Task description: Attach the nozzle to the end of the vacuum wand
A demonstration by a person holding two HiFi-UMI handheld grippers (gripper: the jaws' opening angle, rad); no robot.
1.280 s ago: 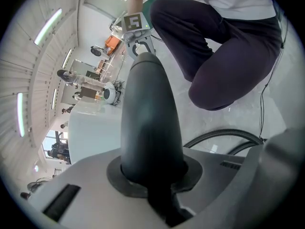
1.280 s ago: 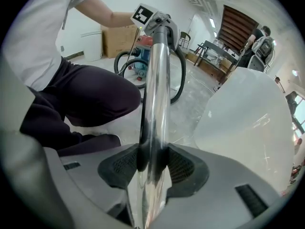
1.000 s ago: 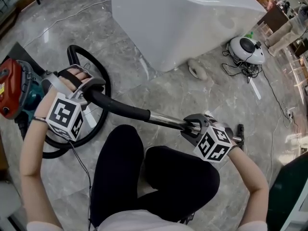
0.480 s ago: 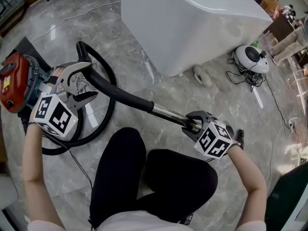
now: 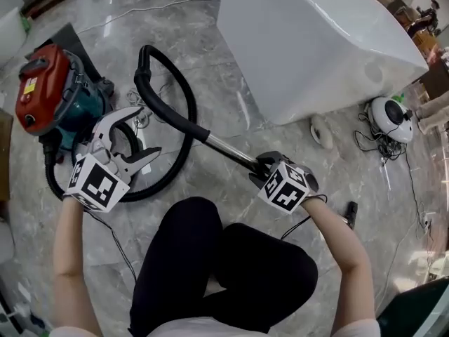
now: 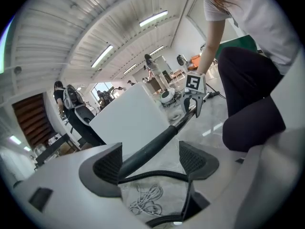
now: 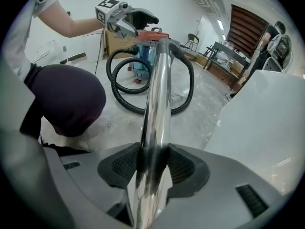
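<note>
Head view: the right gripper (image 5: 257, 166) is clenched on the chrome vacuum wand (image 5: 228, 150). The wand's long axis runs from the black hose (image 5: 167, 176) bend at its upper-left end down-right into the jaws. Its free end is hidden under the marker cube. The left gripper (image 5: 146, 130) hangs well left of the wand above the hose loop, spread wide and grasping nothing. The red canister (image 5: 49, 93) sits beyond it. A small dark piece (image 5: 351, 211) lies on the floor to the right of the wand's held end, past the right forearm; possibly the nozzle, too small to be sure. Left gripper view: the pads (image 6: 112, 163) stand apart, and the wand's black grip shows between them but off in the distance, untouched. Right gripper view: both pads press the chrome tube, which runs straight away toward hose and canister. Judgement: the right hand is nearer that piece but occupied, while the free left hand must cross over the knees, forearm extended and jaws tilted slightly down.
</note>
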